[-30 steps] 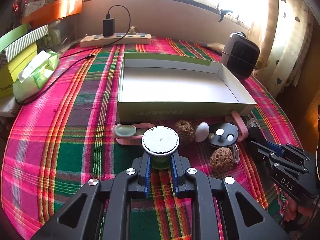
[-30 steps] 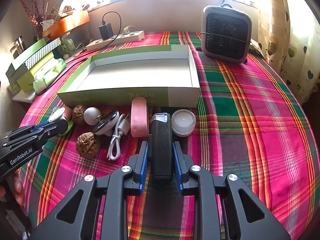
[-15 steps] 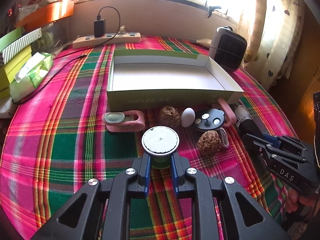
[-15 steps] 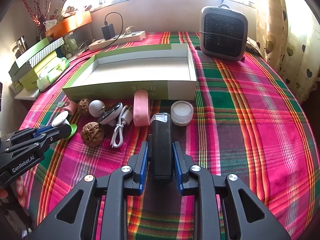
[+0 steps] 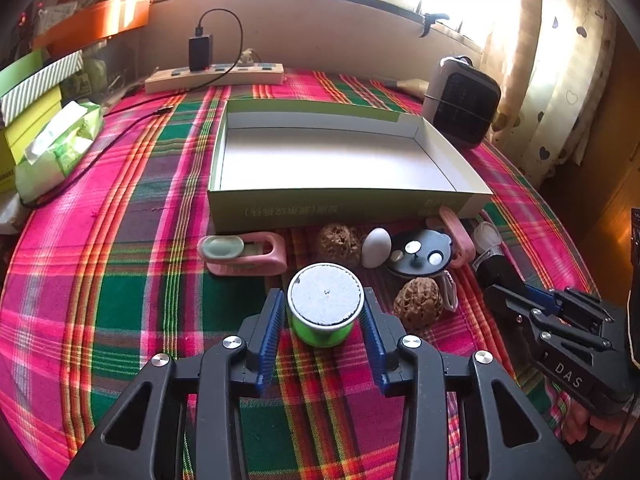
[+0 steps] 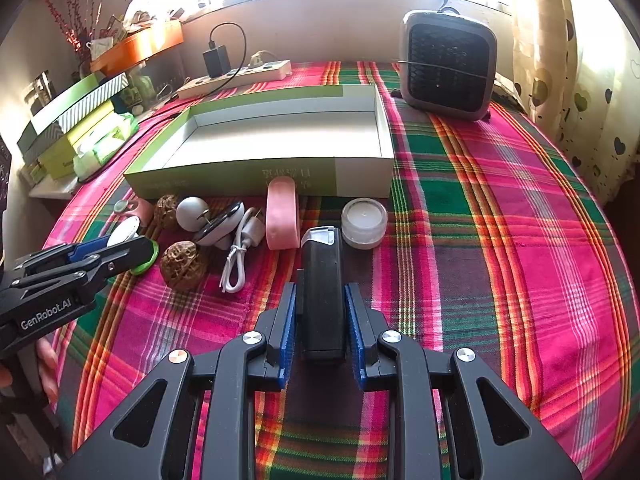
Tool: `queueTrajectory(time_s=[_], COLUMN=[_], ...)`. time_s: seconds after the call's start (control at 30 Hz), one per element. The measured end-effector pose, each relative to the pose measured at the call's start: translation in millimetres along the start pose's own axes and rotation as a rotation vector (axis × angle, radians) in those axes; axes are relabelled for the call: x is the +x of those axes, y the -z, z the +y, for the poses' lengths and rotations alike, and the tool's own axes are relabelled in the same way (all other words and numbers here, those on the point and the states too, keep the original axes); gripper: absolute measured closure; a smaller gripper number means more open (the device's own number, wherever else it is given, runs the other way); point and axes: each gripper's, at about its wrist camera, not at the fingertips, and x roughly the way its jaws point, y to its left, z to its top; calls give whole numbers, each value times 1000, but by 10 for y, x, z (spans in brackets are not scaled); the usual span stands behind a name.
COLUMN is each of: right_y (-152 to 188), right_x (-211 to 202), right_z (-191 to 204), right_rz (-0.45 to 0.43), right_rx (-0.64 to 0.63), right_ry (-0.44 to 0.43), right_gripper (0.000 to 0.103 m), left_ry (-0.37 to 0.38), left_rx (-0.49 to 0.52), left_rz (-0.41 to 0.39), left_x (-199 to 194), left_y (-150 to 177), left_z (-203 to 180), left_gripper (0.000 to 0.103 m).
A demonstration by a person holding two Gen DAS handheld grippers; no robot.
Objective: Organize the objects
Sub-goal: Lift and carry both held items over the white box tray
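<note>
The left gripper (image 5: 324,316) has its fingers clamped on a small green pot (image 5: 322,308) with a white lid, held low over the plaid surface (image 5: 132,280). The right gripper (image 6: 320,312) has its fingers clamped on a black stick (image 6: 322,284), also low.

Past them, little things lie in a row: two walnuts (image 6: 182,264), a white cable (image 6: 238,256), a pink case (image 6: 283,216) and a clear jar (image 6: 364,222). Behind the row sits the big box (image 5: 344,204), with nothing in it.

The round pot could slip, since the fingers hold only its smooth sides. Either gripper could bump the near wall of the box if it goes in too low.

Only the left view shows the pink clip (image 5: 244,254) well. Only the right view shows the whole heater (image 6: 448,64) and the jar's top.
</note>
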Motion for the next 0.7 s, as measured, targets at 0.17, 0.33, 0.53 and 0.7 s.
queueTrajectory(time_s=[0.17,0.33,0.53,0.7], right_y=[-8,-11,-16,-15], right_x=[6,10,13,11], right_z=[6,9,11,12], right_rz=[1,2,3,3], right_rx=[-3,-5,-7,-6], right_ry=[1,3,3,3], right_gripper=[78,78,78,78], left_ry=[-11,-15,-22,-32], left_rx=[3,-1,6,11], left_rz=[-5,-6,-10,-13], left_x=[14,35,39,25], left_y=[-47,-67,-66,-58], left_z=[-11,9,-9,-16], left_gripper=[67,67,71,71])
